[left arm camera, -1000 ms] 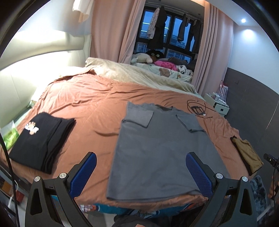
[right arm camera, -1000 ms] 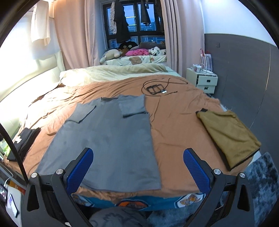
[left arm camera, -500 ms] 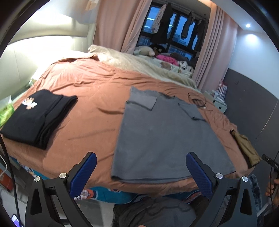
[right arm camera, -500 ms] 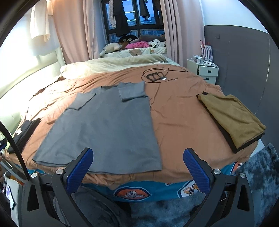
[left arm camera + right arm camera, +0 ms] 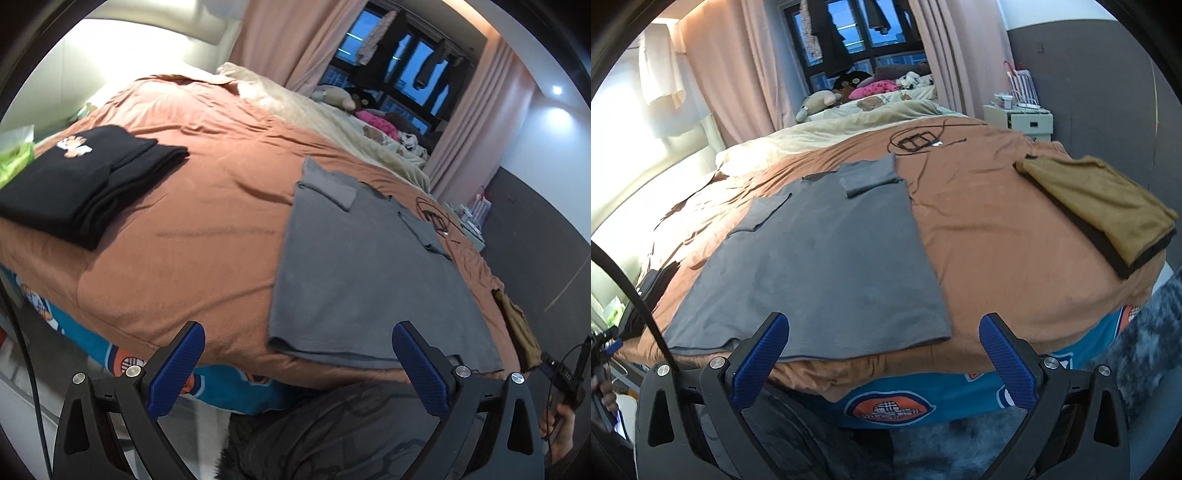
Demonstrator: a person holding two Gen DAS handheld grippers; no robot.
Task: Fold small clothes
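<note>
A grey T-shirt [image 5: 365, 280] [image 5: 827, 266] lies flat on the rust-brown bedspread [image 5: 184, 236] [image 5: 990, 236], both sleeves folded in over its chest, its hem at the near bed edge. My left gripper [image 5: 293, 354] hangs open below and in front of the hem's left corner, off the bed, with nothing between its blue pads. My right gripper [image 5: 884, 350] is open too, low at the bed's edge, with the hem's right corner showing between its fingers and nothing gripped.
A folded black garment [image 5: 81, 181] lies on the bed's left side. A folded mustard garment [image 5: 1100, 206] [image 5: 521, 332] lies at its right side. A black cable and device [image 5: 916, 142] rest beyond the shirt. Soft toys [image 5: 849, 88] and a white nightstand [image 5: 1019, 118] stand far back.
Both grippers have dropped lower and pulled back toward the foot of the bed; the bed edge and blue patterned sheet now fill more of each view. The shirt has not moved.
</note>
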